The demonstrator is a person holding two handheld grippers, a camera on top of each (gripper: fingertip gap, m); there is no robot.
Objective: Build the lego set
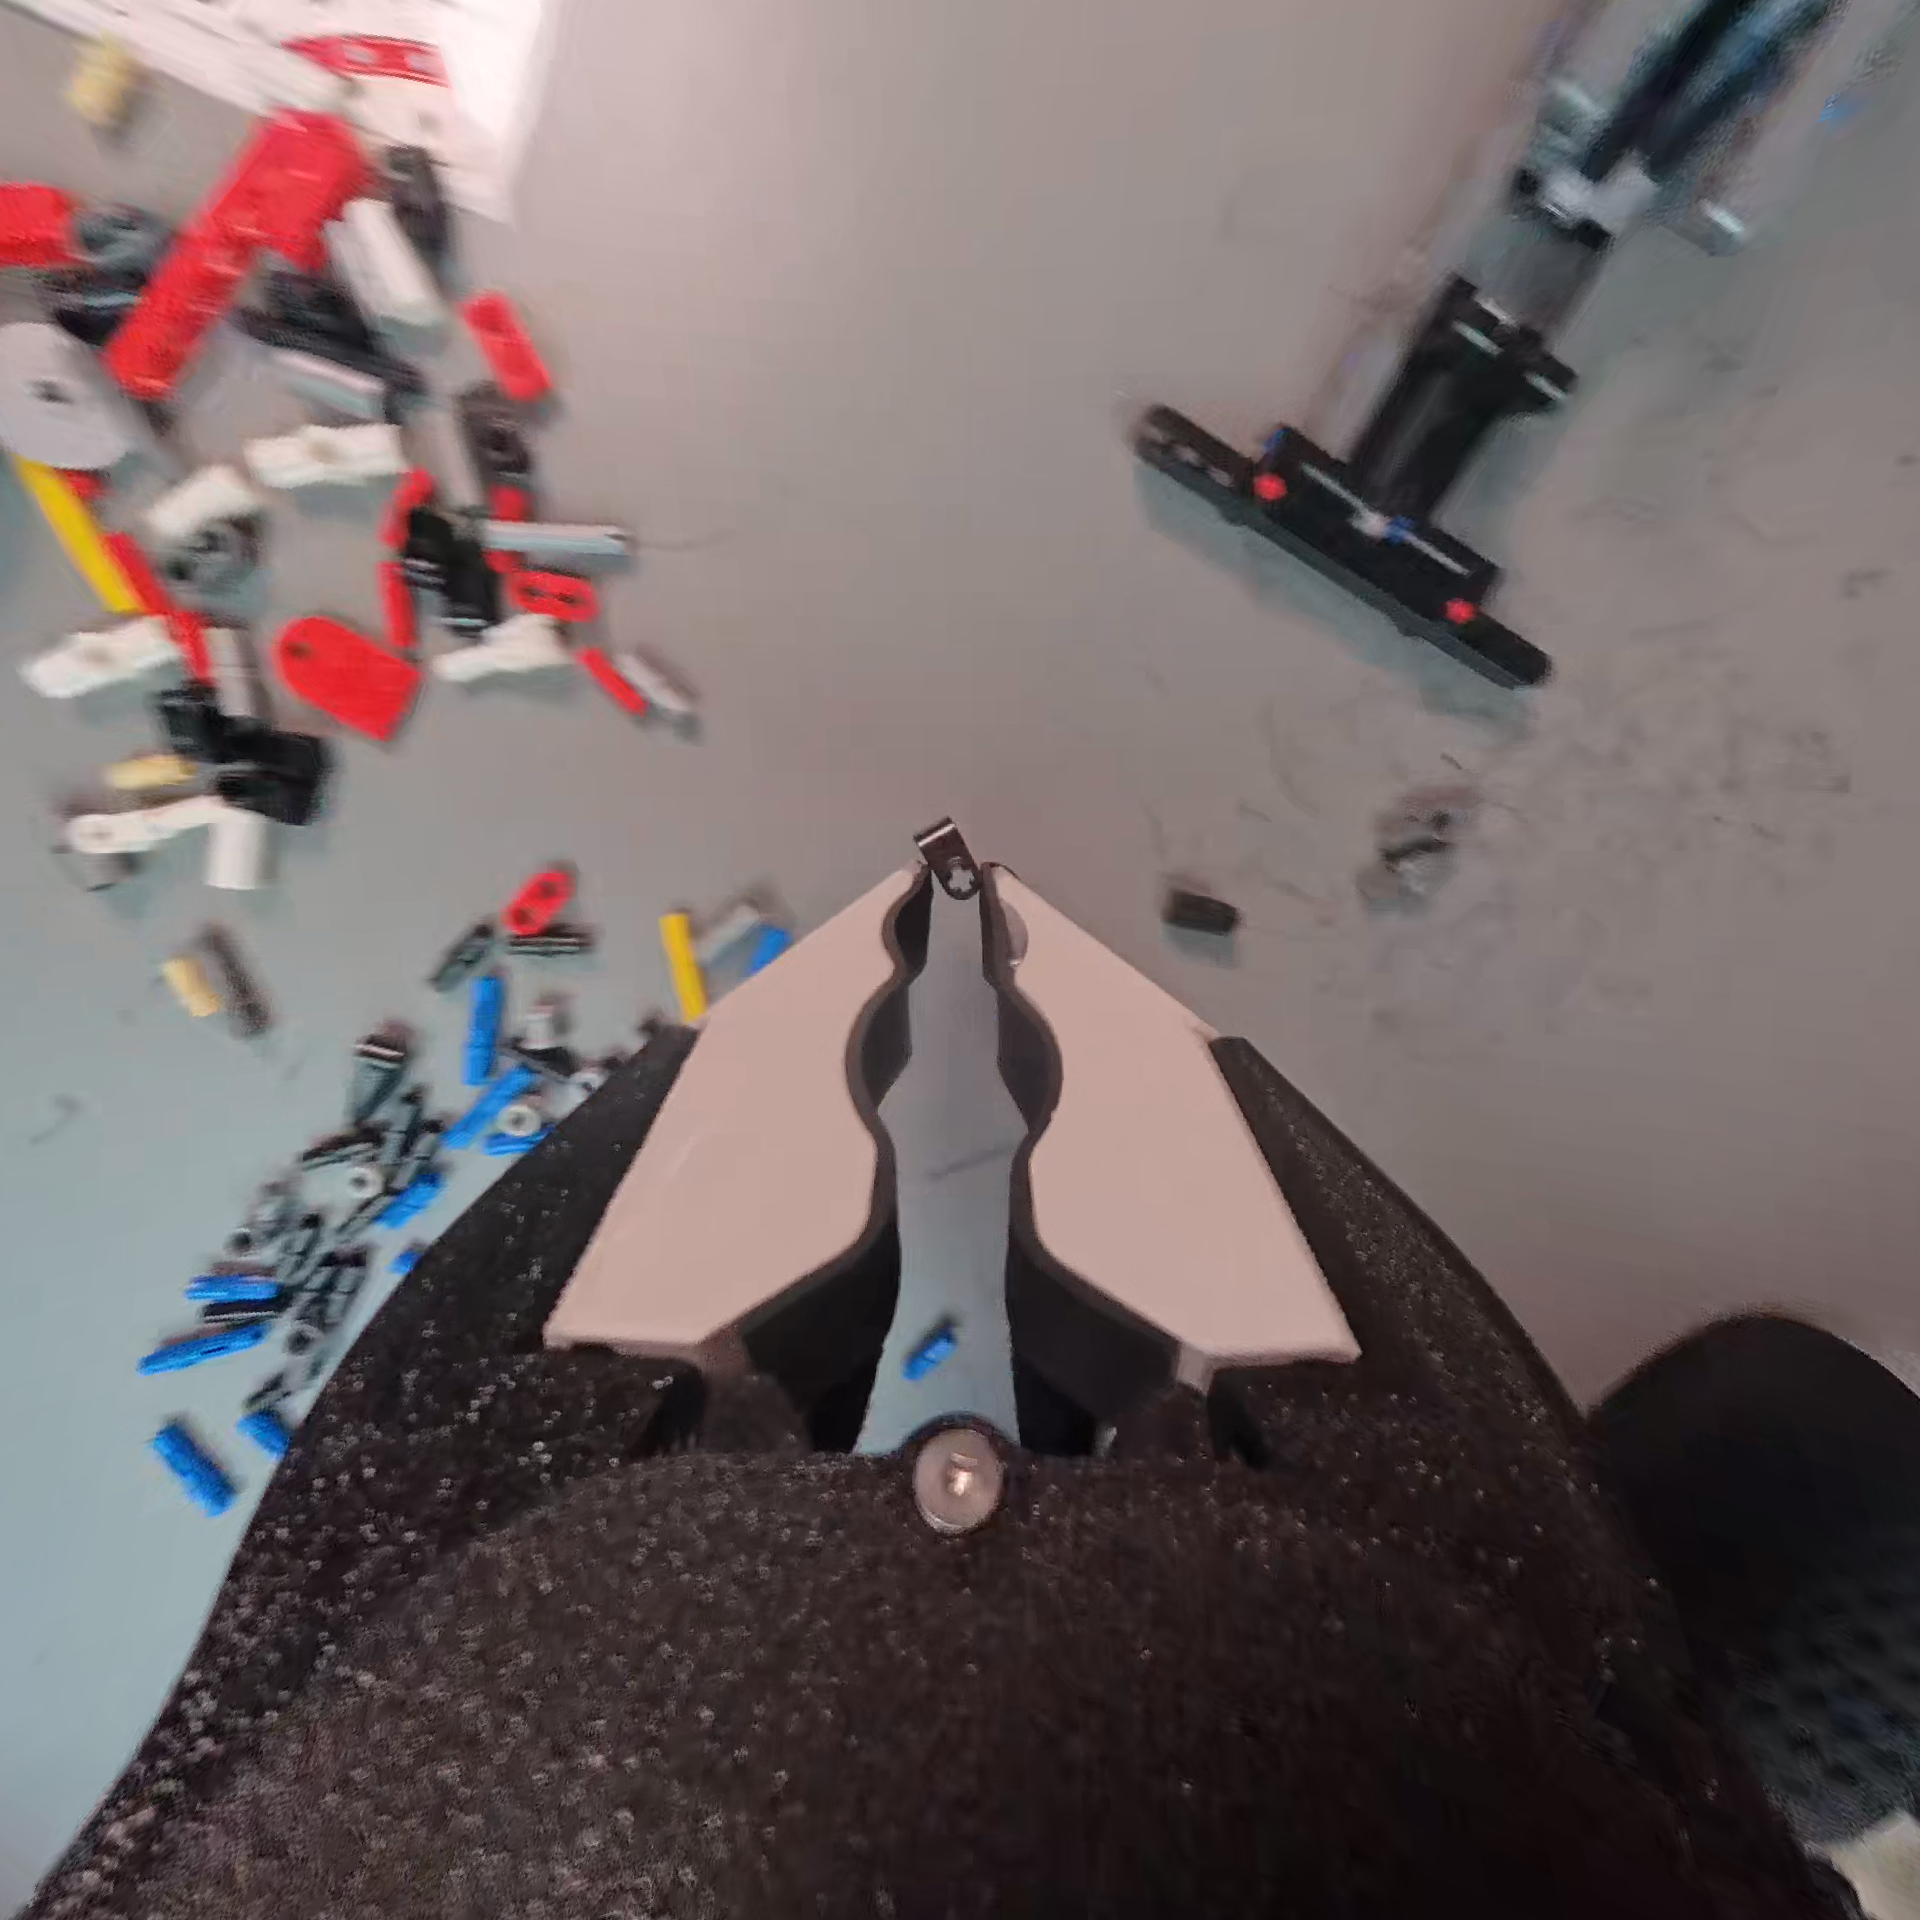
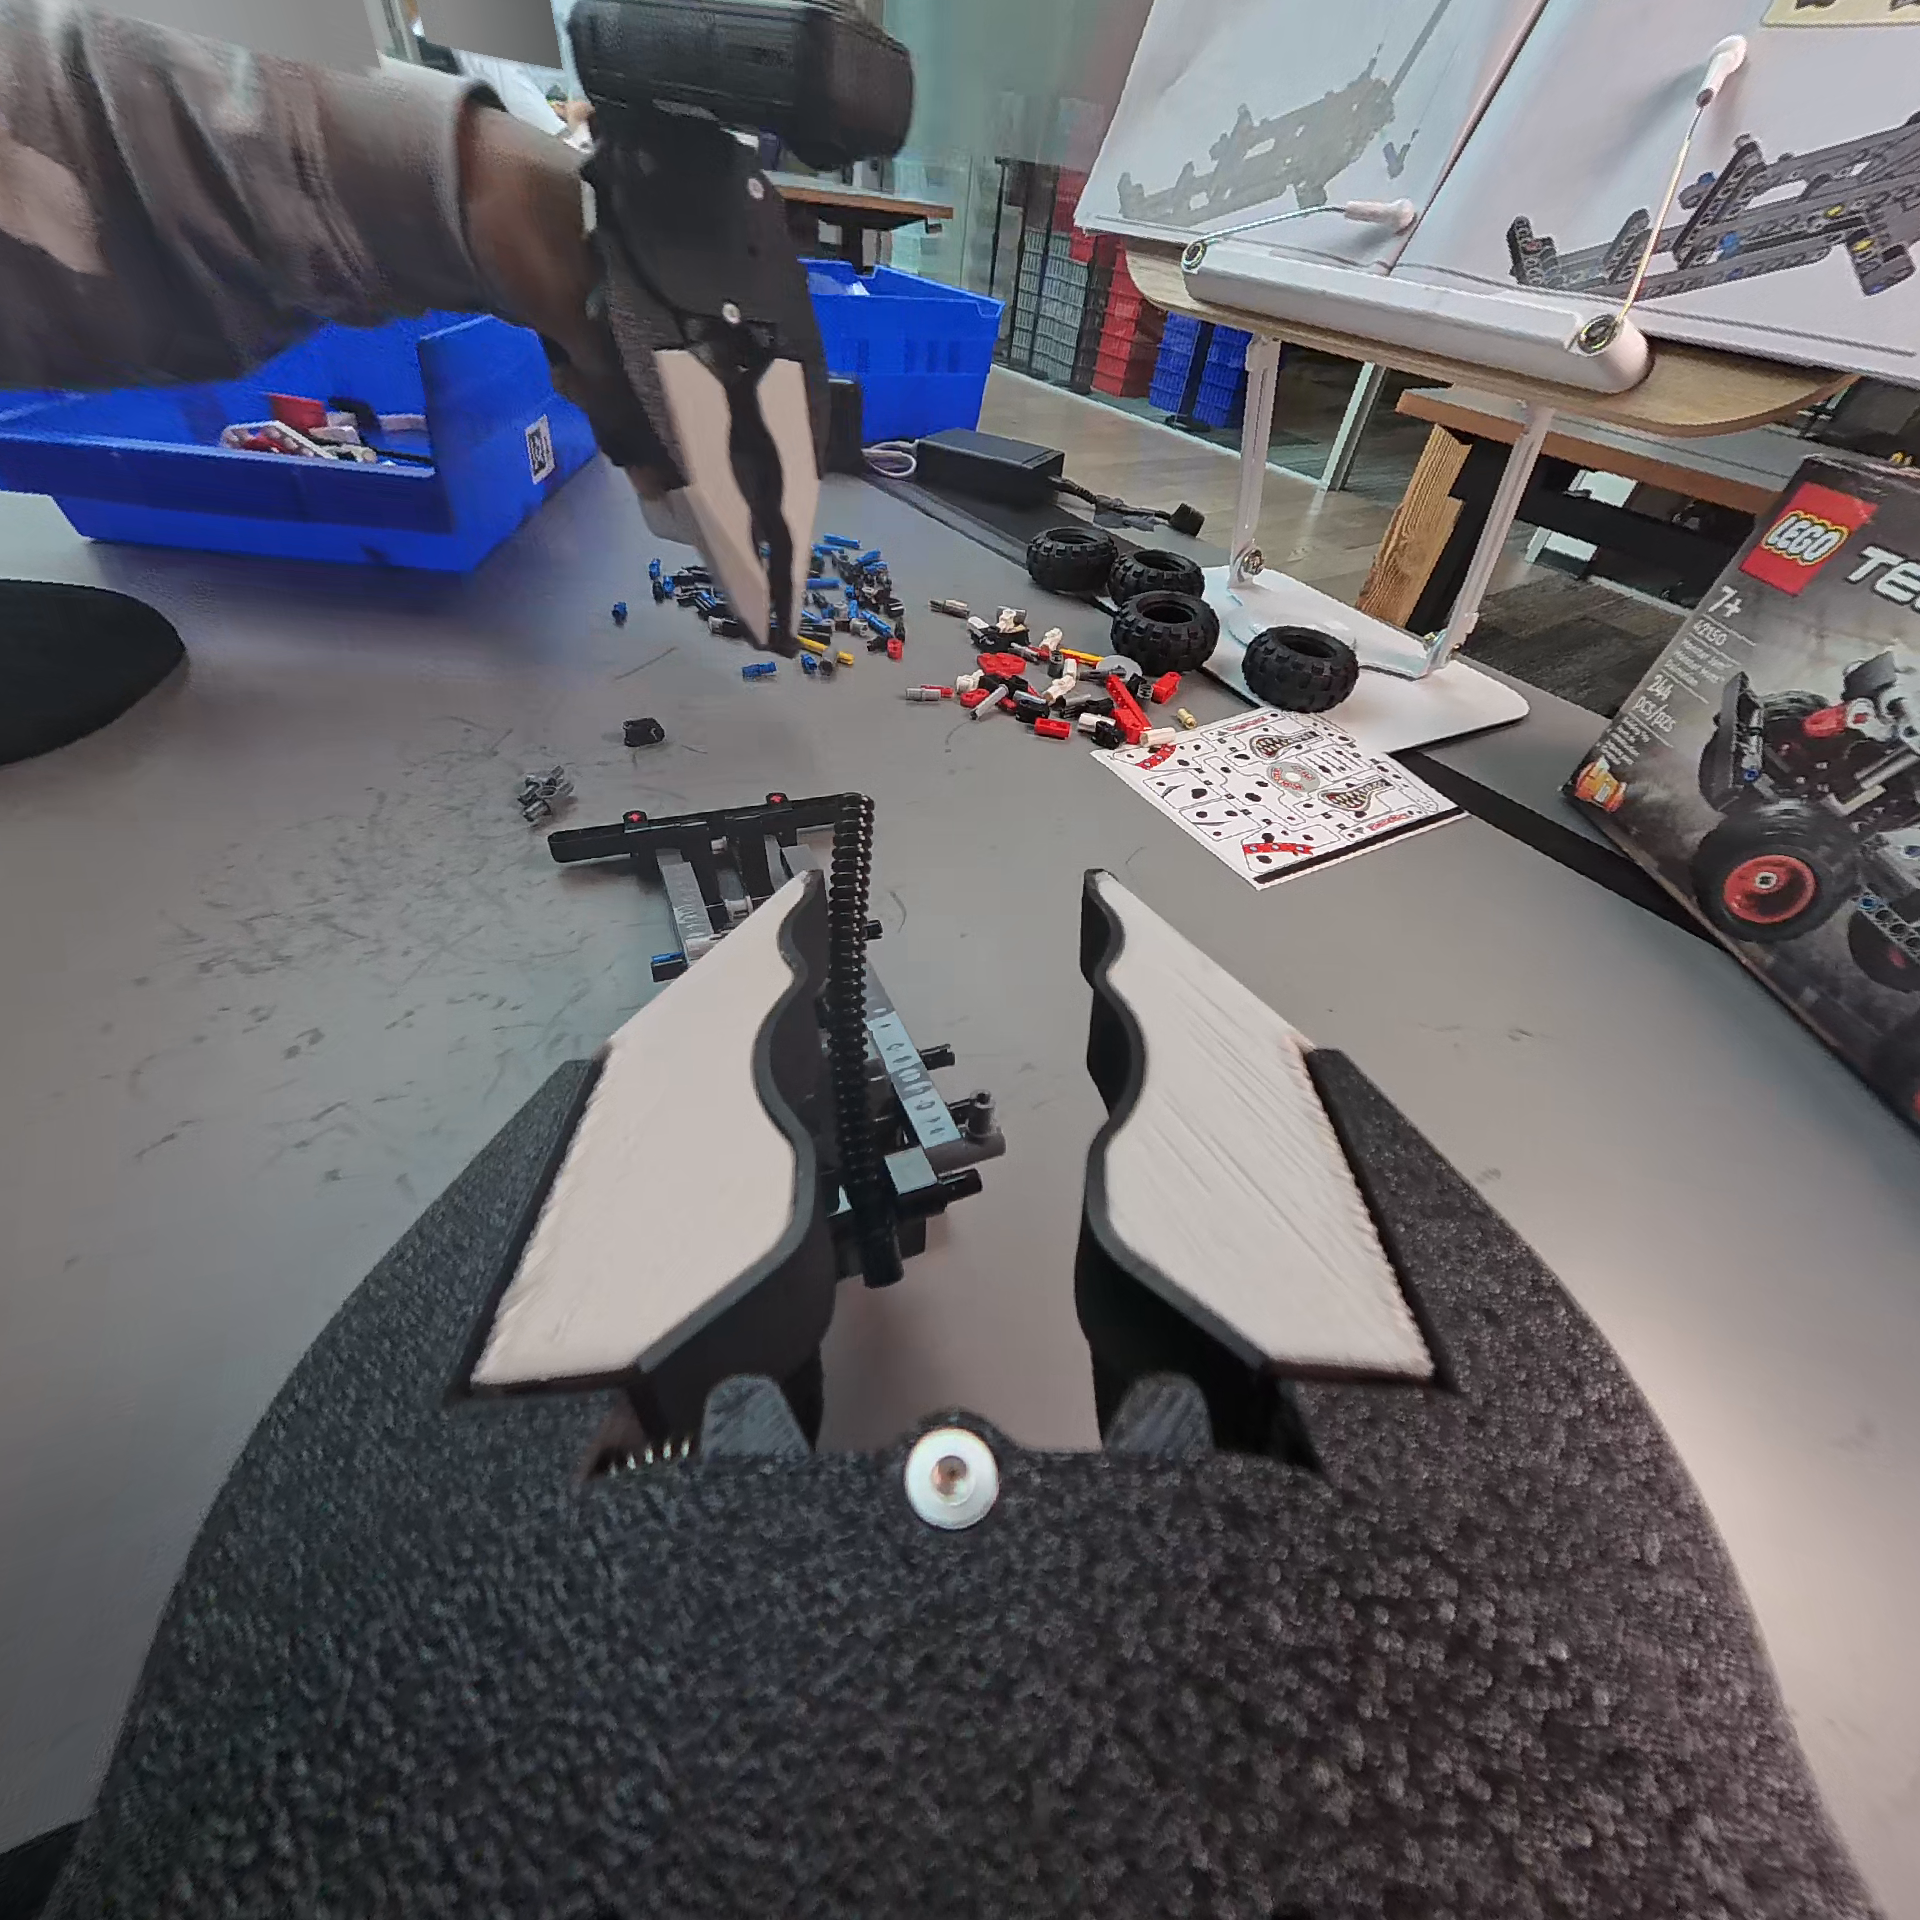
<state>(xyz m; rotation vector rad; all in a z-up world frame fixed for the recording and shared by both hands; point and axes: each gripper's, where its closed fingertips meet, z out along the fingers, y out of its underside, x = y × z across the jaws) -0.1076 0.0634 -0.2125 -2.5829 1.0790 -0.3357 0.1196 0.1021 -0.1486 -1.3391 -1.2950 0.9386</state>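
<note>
My left gripper [image 1: 954,885] is shut on a small black lego connector [image 1: 945,854] pinched at its fingertips, held above the grey table. In the right wrist view the left gripper [image 2: 777,636] hangs tips-down over a pile of small blue and black pins [image 2: 831,603]. The partly built black and grey chassis [image 2: 717,844] lies on the table, with a long black ribbed rod [image 2: 852,997] along it. It also shows in the left wrist view [image 1: 1340,540]. My right gripper [image 2: 948,883] is open and empty, its jaws wide apart over the near end of the chassis.
Loose red, white and black parts [image 2: 1049,691], several black tyres [image 2: 1164,629], a sticker sheet [image 2: 1278,795], the set's box [image 2: 1787,769] and a manual on a white stand [image 2: 1455,312] are at right. Blue bins [image 2: 312,457] stand at back left. A small black piece [image 2: 642,732] lies apart. Some 25 centimeters of space lies between my two pairs of fingers. About 6 centimeters separates my left fingertips from the small black piece [image 2: 642,732]. Seen from the left wrist view [image 1: 1221,903] as well.
</note>
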